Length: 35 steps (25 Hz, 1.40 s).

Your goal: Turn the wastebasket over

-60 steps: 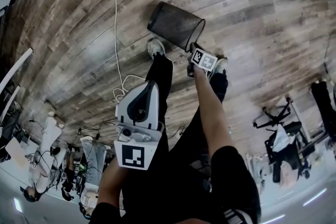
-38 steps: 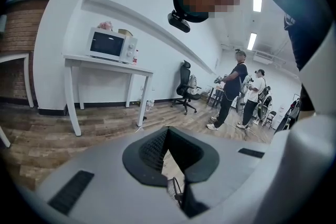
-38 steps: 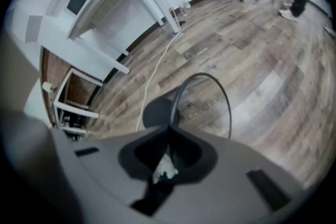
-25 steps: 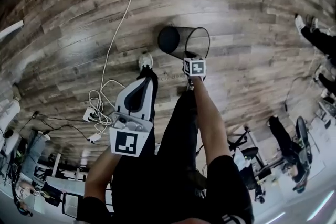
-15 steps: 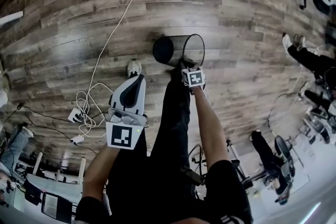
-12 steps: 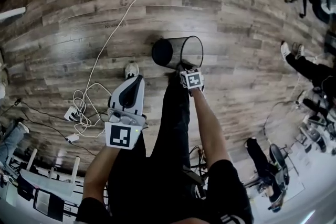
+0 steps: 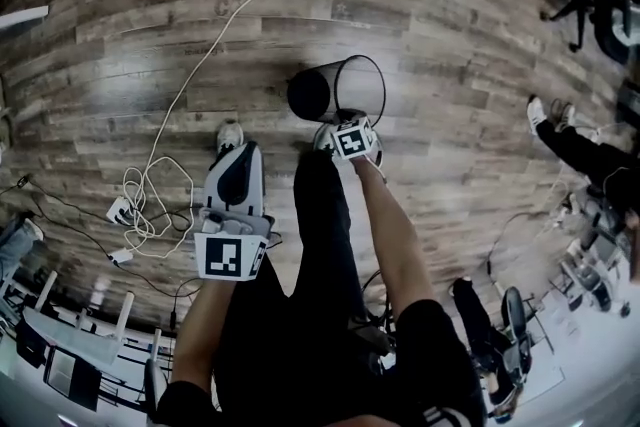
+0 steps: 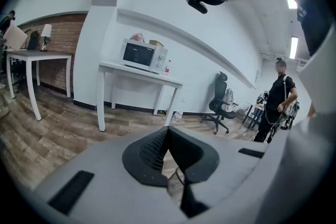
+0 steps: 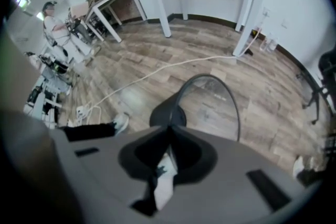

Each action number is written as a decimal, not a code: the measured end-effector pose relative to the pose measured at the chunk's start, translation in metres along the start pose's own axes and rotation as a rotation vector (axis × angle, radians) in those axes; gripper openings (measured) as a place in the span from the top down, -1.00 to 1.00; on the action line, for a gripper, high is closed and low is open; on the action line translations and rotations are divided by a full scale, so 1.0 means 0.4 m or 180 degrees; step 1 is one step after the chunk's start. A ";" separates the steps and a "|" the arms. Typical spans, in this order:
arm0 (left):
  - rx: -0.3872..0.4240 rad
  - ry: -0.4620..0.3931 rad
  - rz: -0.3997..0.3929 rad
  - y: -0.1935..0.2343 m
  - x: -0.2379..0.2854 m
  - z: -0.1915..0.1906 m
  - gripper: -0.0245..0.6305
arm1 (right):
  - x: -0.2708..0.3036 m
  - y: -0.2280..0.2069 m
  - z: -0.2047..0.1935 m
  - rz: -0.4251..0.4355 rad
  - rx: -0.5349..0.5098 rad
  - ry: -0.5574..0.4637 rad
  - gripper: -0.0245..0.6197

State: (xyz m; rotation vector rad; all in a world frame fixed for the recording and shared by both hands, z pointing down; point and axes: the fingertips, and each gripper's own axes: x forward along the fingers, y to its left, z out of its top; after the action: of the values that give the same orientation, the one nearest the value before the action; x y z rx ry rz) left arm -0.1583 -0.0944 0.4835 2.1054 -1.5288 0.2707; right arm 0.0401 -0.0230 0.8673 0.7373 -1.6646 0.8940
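- The right gripper (image 7: 346, 121) (image 9: 169, 132), on an arm stretched down toward the wood floor (image 7: 470, 35) (image 9: 273, 97), has its jaws pressed together on the wire rim of the wastebasket (image 7: 335, 90) (image 9: 210, 107).
- The black mesh wastebasket is tipped on its side just ahead of that gripper. Its dark base is to the gripper's left, and its open rim arcs ahead and to the right, with floorboards showing through the mesh. Whether it touches the floor cannot be told.
- The left gripper (image 7: 241, 150) (image 8: 167, 132) is held higher, to the left of the right gripper and well apart from the wastebasket. Its jaws are together with nothing between them.
- Ahead of the left gripper stands a white table (image 8: 107, 66) carrying a microwave (image 8: 143, 55). A chair (image 8: 218, 105) sits farther right, and a person (image 8: 275, 102) stands at the far right.
- A white cable (image 7: 200, 65) (image 9: 157, 72) runs across the floor to the left of the right gripper and beyond the wastebasket. It ends in a loose coil (image 7: 140, 200) off the left gripper's left side.
- A shoe (image 7: 229, 136) (image 9: 121, 122) shows just ahead of the left gripper, and to the left of the right gripper's jaws.
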 end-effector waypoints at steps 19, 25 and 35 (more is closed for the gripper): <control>0.0205 0.0045 -0.0160 -0.135 0.251 -0.019 0.82 | 0.054 -0.387 0.056 -0.0548 -0.0351 0.0145 0.78; 0.0129 0.0138 -0.0208 -0.144 0.274 -0.036 0.83 | 0.079 -0.378 0.058 -0.0575 -0.0412 0.0225 0.78; 0.0154 0.0235 -0.0262 -0.110 0.264 -0.059 0.82 | 0.141 -0.240 0.059 -0.0422 -0.0469 0.0223 0.78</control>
State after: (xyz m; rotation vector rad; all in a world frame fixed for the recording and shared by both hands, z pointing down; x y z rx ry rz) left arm -0.0779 -0.1591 0.5380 2.1652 -1.4027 0.3550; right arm 0.0931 -0.0956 0.9366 0.6987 -1.5818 0.6888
